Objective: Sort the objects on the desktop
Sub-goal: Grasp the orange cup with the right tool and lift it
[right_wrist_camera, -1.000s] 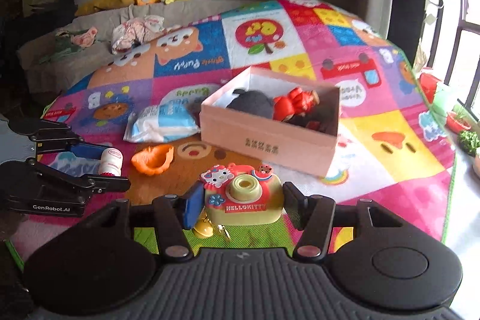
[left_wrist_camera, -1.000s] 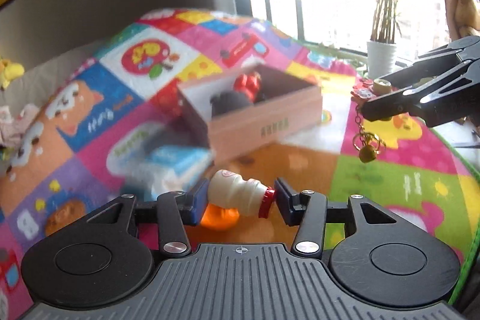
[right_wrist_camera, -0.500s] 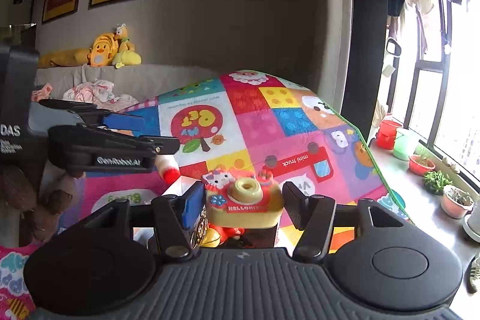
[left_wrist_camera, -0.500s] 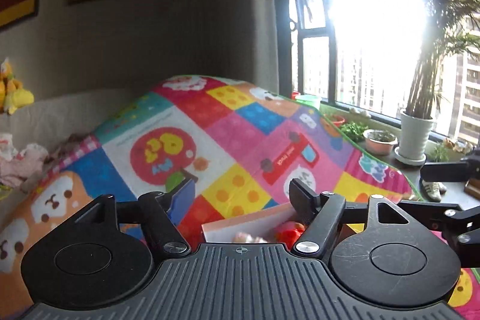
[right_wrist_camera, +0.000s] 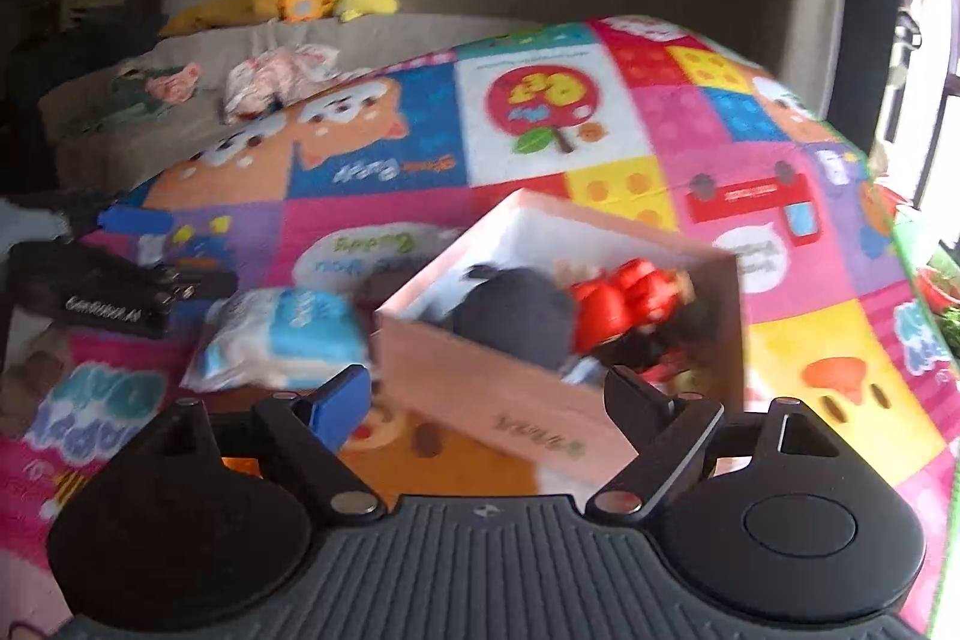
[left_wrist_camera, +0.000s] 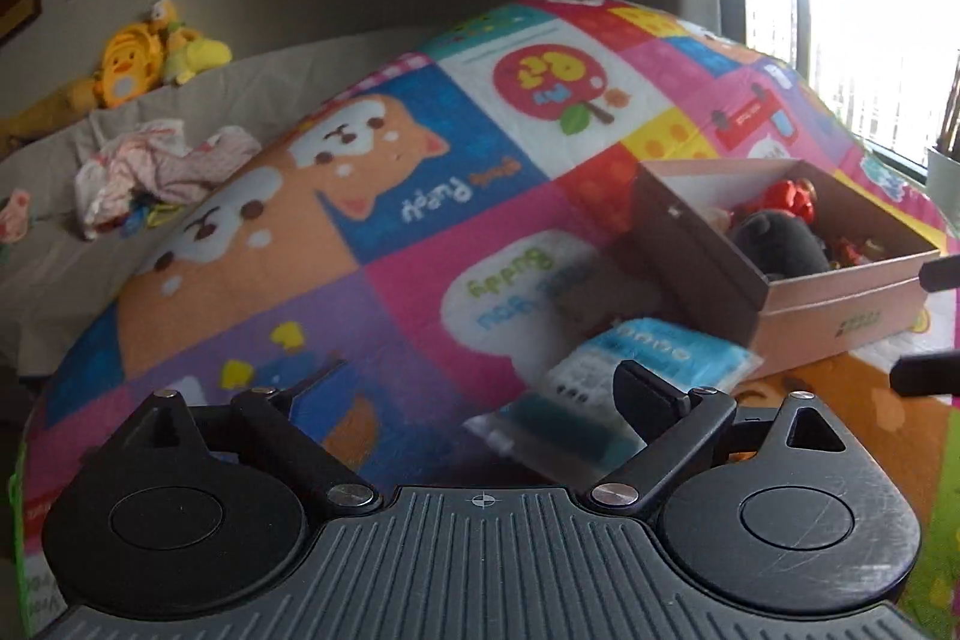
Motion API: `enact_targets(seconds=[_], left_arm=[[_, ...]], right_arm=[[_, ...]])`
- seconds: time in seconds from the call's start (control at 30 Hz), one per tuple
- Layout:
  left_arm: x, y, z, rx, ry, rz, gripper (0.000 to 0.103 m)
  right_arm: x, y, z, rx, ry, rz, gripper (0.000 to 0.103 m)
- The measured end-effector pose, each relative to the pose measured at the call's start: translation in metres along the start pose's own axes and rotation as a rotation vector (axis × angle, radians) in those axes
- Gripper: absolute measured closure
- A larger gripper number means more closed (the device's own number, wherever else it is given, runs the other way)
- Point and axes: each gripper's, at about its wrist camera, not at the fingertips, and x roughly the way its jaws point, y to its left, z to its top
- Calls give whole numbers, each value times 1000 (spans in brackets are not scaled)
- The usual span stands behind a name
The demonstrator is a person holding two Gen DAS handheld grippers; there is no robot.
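The play mat (left_wrist_camera: 420, 244) with its cartoon squares is carrying everything, and the pink cardboard box (right_wrist_camera: 510, 388) is sitting toward its window-side edge, already holding a dark plush toy (right_wrist_camera: 516, 316) and a red toy (right_wrist_camera: 624, 301). Just beside the box, on the side facing the sofa (left_wrist_camera: 48, 244), the blue-and-white tissue pack (left_wrist_camera: 624, 370) is lying flat on the mat, close to the near edge, and it looks like the next object to go in. The left claw (left_wrist_camera: 480, 388) is opening, its jaws standing wide with nothing pressed between them; only the tissue pack is showing through the gap. The right claw (right_wrist_camera: 492, 394) is opening too, empty, hanging just in front of the box's near wall. To do this step well, the left claw should probably be lowering squarely over the pack's narrow width, jaws kept wide until both pads are straddling it, since the soft wrapper is likely to slip or crumple under a corner pinch. The right claw should be staying clear of the box rim so a lift into the box is not knocking the wall. A small orange thing (right_wrist_camera: 240, 463) is peeking out under the right claw; what it is cannot be told.
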Motion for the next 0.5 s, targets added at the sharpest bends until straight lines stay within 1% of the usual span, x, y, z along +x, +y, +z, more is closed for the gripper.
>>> enact_targets(seconds=[0.07, 0.13, 0.2, 0.3, 0.37, 0.4, 0.43, 0.5], left_arm=[[-2, 8, -7, -6, 17, 10, 6], [-5, 10, -11, -6, 23, 13, 6], [-7, 11, -12, -12, 22, 1, 6], [-10, 10, -12, -10, 13, -12, 6], [-10, 9, -11, -10, 10, -23, 6], [-11, 8, -11, -12, 7, -33, 6], [-11, 7, -10, -13, 3, -46, 6], [-12, 3, -10, -4, -11, -95, 5]], right_arm=[[11, 31, -7, -48, 42, 66, 17], [23, 53, -12, -78, 56, 89, 17], [33, 66, -13, -74, 66, 105, 17], [48, 71, -14, -59, 94, 117, 17], [53, 71, -15, -64, 110, 110, 27], [55, 69, -15, -58, 126, 110, 42], [54, 65, -16, -42, 140, 109, 50], [50, 58, -19, -9, 141, 95, 51]])
